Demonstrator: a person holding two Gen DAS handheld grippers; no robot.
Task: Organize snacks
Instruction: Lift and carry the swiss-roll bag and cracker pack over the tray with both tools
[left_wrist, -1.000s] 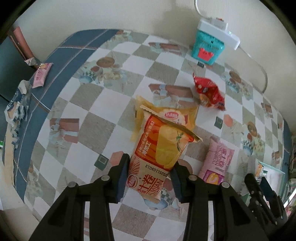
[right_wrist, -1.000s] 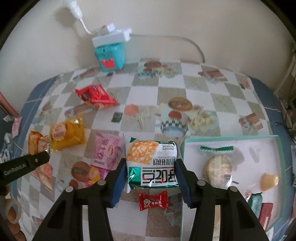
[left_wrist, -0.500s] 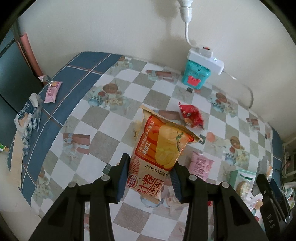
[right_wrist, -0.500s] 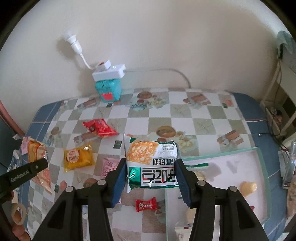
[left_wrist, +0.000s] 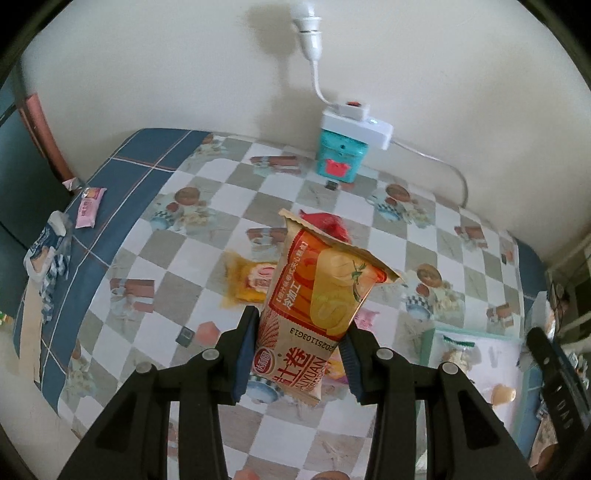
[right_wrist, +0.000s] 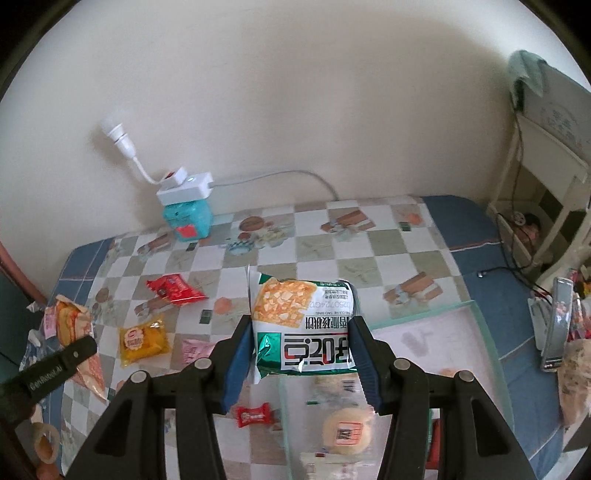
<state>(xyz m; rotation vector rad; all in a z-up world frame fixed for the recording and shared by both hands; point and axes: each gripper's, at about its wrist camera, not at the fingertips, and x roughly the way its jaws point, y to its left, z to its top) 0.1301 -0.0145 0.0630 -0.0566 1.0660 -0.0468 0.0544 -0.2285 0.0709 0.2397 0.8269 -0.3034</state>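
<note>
Left wrist view: The left gripper (left_wrist: 297, 352) occupied the lower centre of the frame, its fingers (left_wrist: 246, 350) closed narrowly on the lower part of an orange egg-roll packet (left_wrist: 317, 295). The packet stood raised above the tabletop (left_wrist: 207, 206), its crimped top edge pointing toward the upper centre. Behind it, a red snack bag (left_wrist: 328, 225) and a yellow snack packet (left_wrist: 251, 280) lay on the checked cloth. A pink packet (left_wrist: 367, 318) showed just right of the held packet. A teal box (left_wrist: 341, 160) carrying a white power strip (left_wrist: 356, 123) stood against the wall at upper centre. At lower right, a green-rimmed tray (left_wrist: 428, 339) was partly visible.

Right wrist view: The right gripper (right_wrist: 301, 360) sat at lower centre, its fingers (right_wrist: 364, 356) partly open and pressed against both sides of a green-and-white biscuit packet (right_wrist: 303, 325), which was held clear of the tabletop (right_wrist: 369, 258). Below it, the tray (right_wrist: 476, 317) extended to the lower right, containing a round wrapped cake (right_wrist: 345, 432). A small red candy (right_wrist: 255, 413) lay just left of the tray. The red snack bag (right_wrist: 173, 290) and yellow snack packet (right_wrist: 144, 339) lay at centre left. The left gripper (right_wrist: 55, 365) with its orange packet (right_wrist: 72, 325) appeared at the left edge.
</note>
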